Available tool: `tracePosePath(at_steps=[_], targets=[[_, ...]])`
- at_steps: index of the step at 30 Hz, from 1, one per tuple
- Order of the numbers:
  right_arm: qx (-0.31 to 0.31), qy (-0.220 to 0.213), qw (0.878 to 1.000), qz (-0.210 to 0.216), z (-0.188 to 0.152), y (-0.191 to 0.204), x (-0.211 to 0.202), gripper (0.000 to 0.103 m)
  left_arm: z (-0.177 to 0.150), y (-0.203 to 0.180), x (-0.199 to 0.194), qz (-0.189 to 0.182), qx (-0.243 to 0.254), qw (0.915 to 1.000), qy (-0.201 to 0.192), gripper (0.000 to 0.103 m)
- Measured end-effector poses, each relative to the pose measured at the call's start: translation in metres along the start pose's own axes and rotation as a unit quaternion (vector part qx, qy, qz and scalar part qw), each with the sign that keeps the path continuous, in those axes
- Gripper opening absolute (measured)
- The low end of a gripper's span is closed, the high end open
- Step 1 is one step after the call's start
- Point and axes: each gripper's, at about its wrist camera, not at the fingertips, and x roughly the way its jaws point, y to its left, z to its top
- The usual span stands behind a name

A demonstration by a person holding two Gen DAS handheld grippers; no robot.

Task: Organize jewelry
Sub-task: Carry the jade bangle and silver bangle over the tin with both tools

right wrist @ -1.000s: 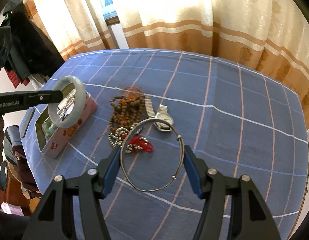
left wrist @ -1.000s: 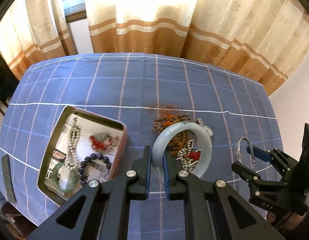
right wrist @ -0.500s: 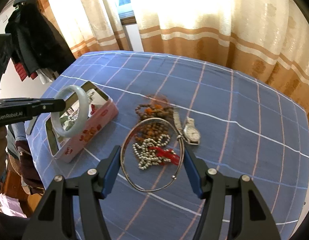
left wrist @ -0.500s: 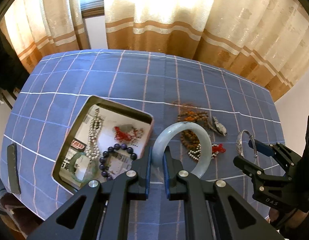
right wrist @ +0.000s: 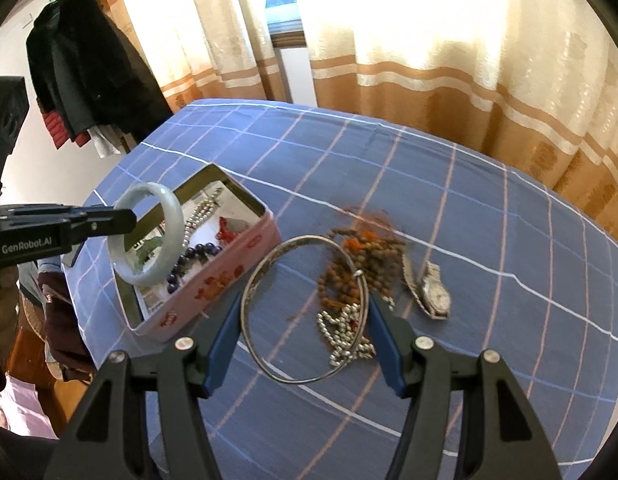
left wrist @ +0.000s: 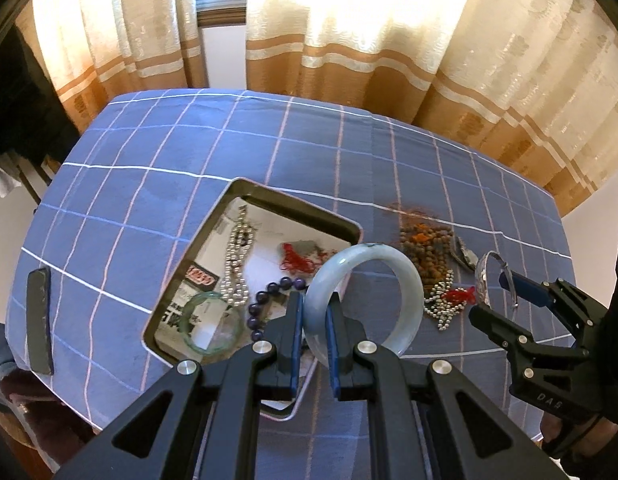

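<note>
Right gripper (right wrist: 305, 322) clamps a silver bangle (right wrist: 305, 309) above the blue tablecloth (right wrist: 489, 240). Left of it, the left gripper (right wrist: 125, 216) holds a jade bangle (right wrist: 149, 234) over the pink tin (right wrist: 213, 280).

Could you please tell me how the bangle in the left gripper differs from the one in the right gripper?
The pale jade bangle is thick and milky; the silver wire bangle is thin metal with a wider hoop. The left gripper pinches the jade bangle's band between nearly shut jaws; the right gripper spans the wire bangle across its width. Both are held above the blue checked tablecloth.
</note>
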Motion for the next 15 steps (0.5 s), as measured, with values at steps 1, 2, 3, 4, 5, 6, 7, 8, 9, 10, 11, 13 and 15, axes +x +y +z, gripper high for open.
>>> tracePosePath(at_steps=[1,2,3,4,5,6,7,8,9,10,11,13,15], targets=[[-0.002,0.000,1.000,0.002,0.001,0.003,0.001,0.064,0.000,0.002,0.000,0.002,-0.001,1.0000,0.000,0.010],[-0.004,0.000,1.000,0.003,0.003,0.005,0.003,0.064,0.001,0.006,-0.001,0.003,-0.004,1.0000,0.000,0.010],[-0.007,-0.001,1.000,0.004,0.006,0.008,0.005,0.064,0.001,0.008,-0.001,0.004,-0.006,1.0000,0.000,0.010],[-0.009,-0.001,1.000,0.006,0.009,0.011,0.006,0.064,0.002,0.011,-0.001,0.005,-0.007,1.0000,0.000,0.010],[-0.011,-0.001,1.000,0.007,0.011,0.014,0.008,0.064,0.003,0.013,0.000,0.006,-0.009,0.9999,0.000,0.010],[-0.013,0.000,1.000,0.008,0.013,0.017,0.010,0.064,0.003,0.017,0.000,0.007,-0.011,0.9999,-0.001,0.010],[-0.016,0.000,1.000,0.009,0.016,0.019,0.011,0.064,0.003,0.018,0.000,0.008,-0.013,0.9999,-0.001,0.010],[-0.017,0.000,1.000,0.010,0.016,0.020,0.012,0.064,0.004,0.021,0.000,0.009,-0.015,0.9998,-0.001,0.010],[-0.020,0.000,1.000,0.011,0.018,0.022,0.013,0.064,0.004,0.024,0.000,0.010,-0.018,0.9998,-0.001,0.010],[-0.022,0.000,1.000,0.012,0.020,0.024,0.015,0.064,0.005,0.027,0.001,0.011,-0.020,0.9997,-0.001,0.010],[-0.023,0.000,1.000,0.013,0.021,0.026,0.016,0.064,0.005,0.028,0.001,0.012,-0.021,0.9997,-0.001,0.010],[-0.027,0.001,1.000,0.014,0.024,0.028,0.019,0.064,0.005,0.034,0.002,0.014,-0.025,0.9996,-0.001,0.010],[-0.030,0.003,0.999,0.015,0.028,0.031,0.023,0.064,0.006,0.039,0.002,0.015,-0.028,0.9995,0.000,0.010]])
